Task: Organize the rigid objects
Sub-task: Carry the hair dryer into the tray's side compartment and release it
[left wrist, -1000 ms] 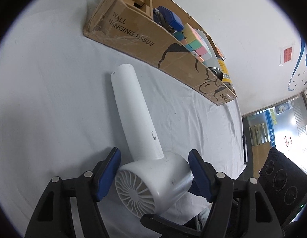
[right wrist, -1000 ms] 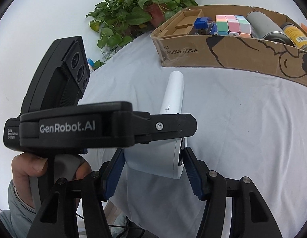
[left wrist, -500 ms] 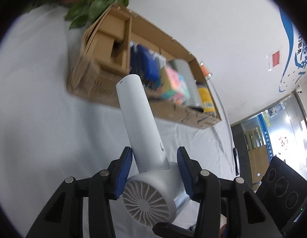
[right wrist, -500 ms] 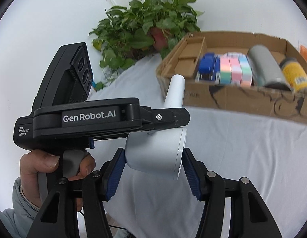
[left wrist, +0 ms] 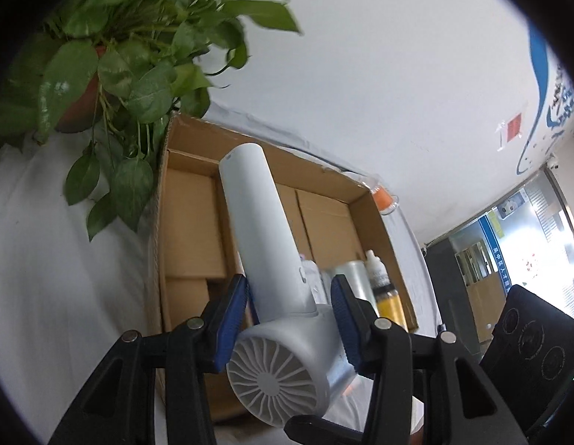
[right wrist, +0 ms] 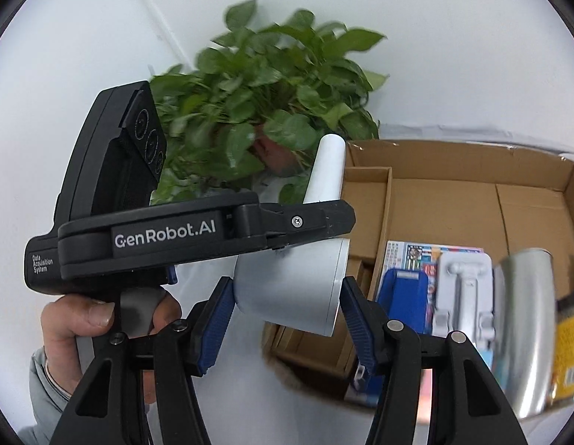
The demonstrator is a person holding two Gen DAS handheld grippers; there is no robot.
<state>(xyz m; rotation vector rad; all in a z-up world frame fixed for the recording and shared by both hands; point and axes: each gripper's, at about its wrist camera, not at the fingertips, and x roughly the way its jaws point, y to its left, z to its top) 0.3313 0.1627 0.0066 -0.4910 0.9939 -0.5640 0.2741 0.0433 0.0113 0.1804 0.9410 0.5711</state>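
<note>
A white hair dryer [left wrist: 272,296] is held in the air above the open cardboard box [left wrist: 183,215], handle pointing away. My left gripper [left wrist: 288,315] is shut on its body, and its vented rear end faces the camera. In the right wrist view my right gripper [right wrist: 287,319] is also shut on the dryer's barrel [right wrist: 290,296], with the left gripper's black body [right wrist: 197,237] just above. The box [right wrist: 453,200] lies below and to the right.
A potted green plant [left wrist: 112,59] stands at the box's left end; it also shows in the right wrist view [right wrist: 264,111]. Inside the box are a blue item [right wrist: 405,296], a packaged white tool [right wrist: 461,296], a silver can [right wrist: 524,326] and a yellow bottle [left wrist: 387,300].
Both grippers have lifted the hair dryer off the white tablecloth and carried it forward, from in front of the box to above its open top.
</note>
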